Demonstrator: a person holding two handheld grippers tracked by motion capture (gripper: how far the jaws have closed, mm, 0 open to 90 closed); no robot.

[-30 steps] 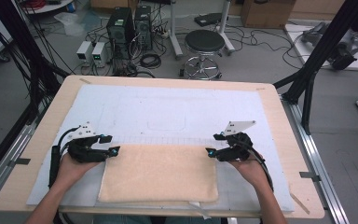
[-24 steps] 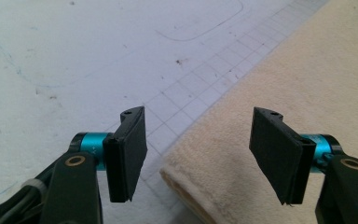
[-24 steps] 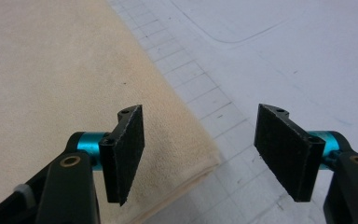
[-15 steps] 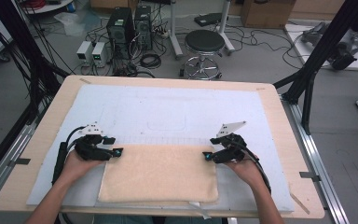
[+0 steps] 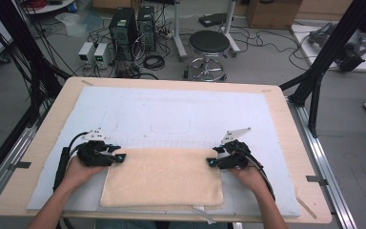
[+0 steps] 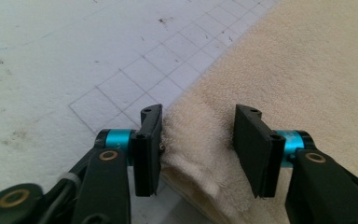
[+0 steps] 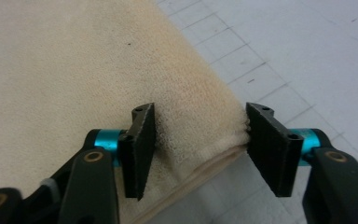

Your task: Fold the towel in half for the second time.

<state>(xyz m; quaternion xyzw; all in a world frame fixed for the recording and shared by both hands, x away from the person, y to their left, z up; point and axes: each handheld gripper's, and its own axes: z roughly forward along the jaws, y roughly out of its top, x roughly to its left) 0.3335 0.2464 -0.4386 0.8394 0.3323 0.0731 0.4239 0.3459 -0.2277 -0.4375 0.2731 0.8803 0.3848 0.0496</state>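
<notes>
Spanning the wooden counter (image 5: 38,157): a white gridded mat (image 5: 171,114). Lying flat on the mat's near half, folded into layers: a cream towel (image 5: 164,176), far edge running along the printed grid line.

Straddling the towel's far left corner: left hand-held gripper (image 6: 198,140), jaws standing apart, one pad brushing the terry edge, the other hovering over the cloth, nothing clamped. Straddling the far right corner: right hand-held gripper (image 7: 200,140), jaws likewise apart, stacked layers showing between them, outer pad just touching the corner's edge.

Risking, as a judgement: closing on the top layer alone, since the corners are sitting in a stack and the pads are reaching barely past the edge, so a lift could be peeling the fold open or letting the corner slip out. Closing unevenly could also be skewing the towel off the grid line.

Differing from half a second earlier: both hands sitting slightly nearer the towel's far corners, towel itself lying unchanged.
</notes>
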